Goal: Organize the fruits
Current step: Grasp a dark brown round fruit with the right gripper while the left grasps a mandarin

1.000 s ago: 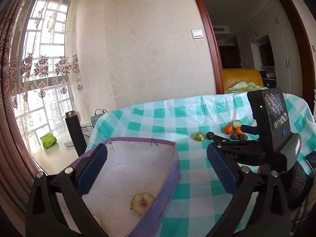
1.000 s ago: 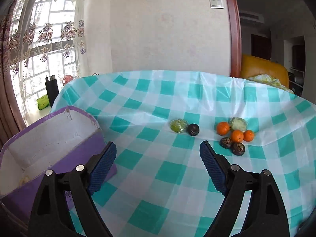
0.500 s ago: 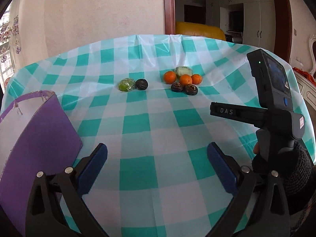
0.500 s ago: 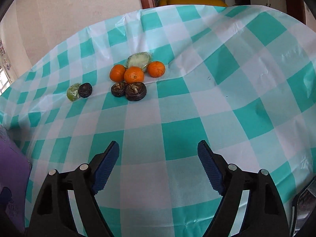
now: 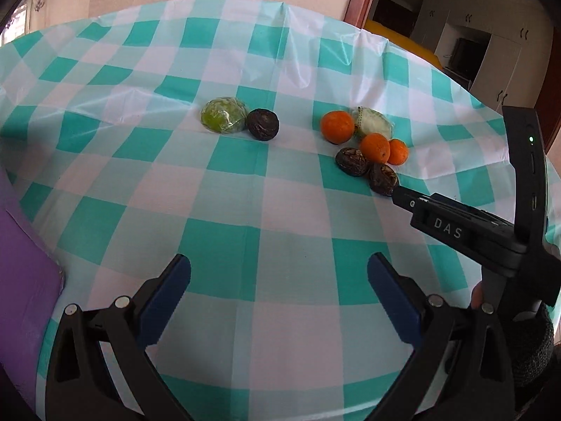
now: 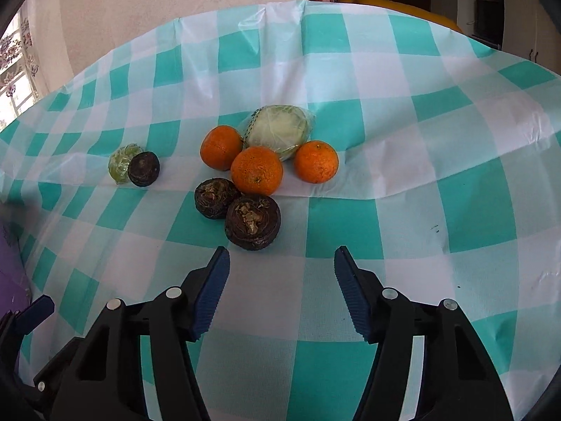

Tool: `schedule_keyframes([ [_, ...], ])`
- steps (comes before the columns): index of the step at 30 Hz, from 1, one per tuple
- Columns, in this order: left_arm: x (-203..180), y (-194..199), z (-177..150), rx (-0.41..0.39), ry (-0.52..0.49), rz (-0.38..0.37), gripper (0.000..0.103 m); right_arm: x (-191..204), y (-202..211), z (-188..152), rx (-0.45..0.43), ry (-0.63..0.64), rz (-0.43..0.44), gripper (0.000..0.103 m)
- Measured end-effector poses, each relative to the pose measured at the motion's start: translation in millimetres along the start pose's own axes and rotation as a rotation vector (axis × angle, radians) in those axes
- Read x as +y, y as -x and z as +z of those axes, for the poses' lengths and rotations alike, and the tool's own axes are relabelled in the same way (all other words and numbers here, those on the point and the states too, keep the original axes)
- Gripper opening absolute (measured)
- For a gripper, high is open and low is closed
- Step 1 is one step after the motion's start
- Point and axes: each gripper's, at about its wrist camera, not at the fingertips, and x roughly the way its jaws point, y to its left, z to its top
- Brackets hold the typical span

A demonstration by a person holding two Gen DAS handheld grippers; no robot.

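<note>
Dark fruit [image 6: 252, 222] just ahead-left | right hand-held gripper [image 6: 281, 263] closing, empty

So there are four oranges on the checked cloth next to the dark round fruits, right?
Not quite: there are three oranges, not four. They do sit on the checked cloth next to the dark round fruits. The right wrist view shows it best.
</note>
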Motion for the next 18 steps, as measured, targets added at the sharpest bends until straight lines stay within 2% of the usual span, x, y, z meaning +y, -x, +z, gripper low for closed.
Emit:
schedule_keyframes([
  [5,-3,-17,17,0.002,0.01,0.007,0.101,16,-27,19,0.056,0.106,0.006,0.055],
  [9,-11,-30,30,0.0,-0.009,0.008,0.101,13,-35,25,0.073,0.092,0.014,0.049],
  [11,-15,-37,37,0.0,-0.019,-0.002,0.101,10,-33,22,0.059,0.082,0.015,0.04],
  [16,-31,-60,55,0.025,-0.052,-0.017,0.101,-34,-27,18,0.02,-0.165,0.115,0.04],
  [18,-41,-65,59,0.024,-0.084,-0.02,0.101,-51,-25,15,0.0,-0.259,0.129,0.04],
])
